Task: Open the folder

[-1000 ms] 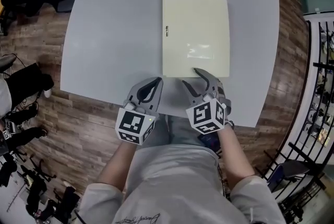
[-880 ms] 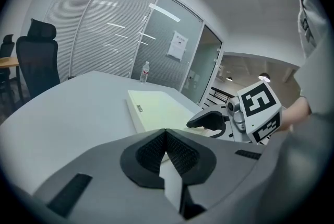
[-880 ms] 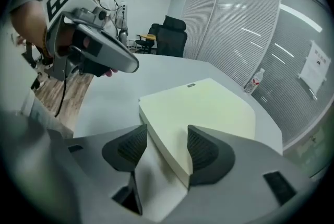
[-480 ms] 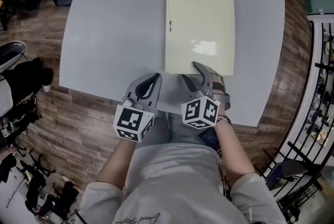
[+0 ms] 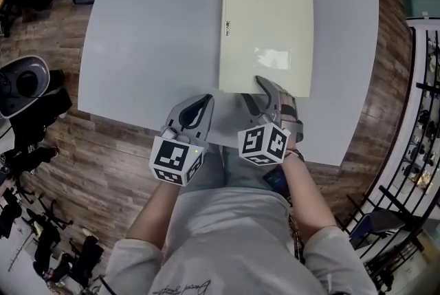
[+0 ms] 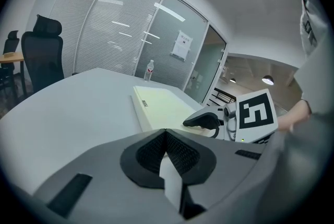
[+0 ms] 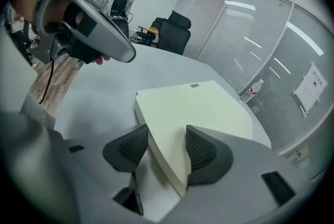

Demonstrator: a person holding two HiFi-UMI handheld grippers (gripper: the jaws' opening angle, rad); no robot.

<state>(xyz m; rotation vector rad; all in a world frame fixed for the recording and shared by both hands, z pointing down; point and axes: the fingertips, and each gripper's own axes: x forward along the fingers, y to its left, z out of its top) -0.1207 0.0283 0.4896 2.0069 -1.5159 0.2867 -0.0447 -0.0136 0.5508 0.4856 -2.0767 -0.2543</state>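
Right gripper (image 5: 251, 89) jaws wide, closing over the cream folder (image 5: 267, 32)'s six-o'clock edge on the counter (image 5: 158, 46). Pinch both covers and it'll lift unopened. Left gripper (image 5: 203, 102) jaws together, empty.

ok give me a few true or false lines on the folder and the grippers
1. The folder lies closed on the table. True.
2. The left gripper holds the folder. False: it is shut on nothing, beside the folder.
3. The folder's near edge is between the right gripper's jaws. True; they are closing but not yet pressing on it.
4. A bottle stands on the folder. False: the bottle stands far beyond it.
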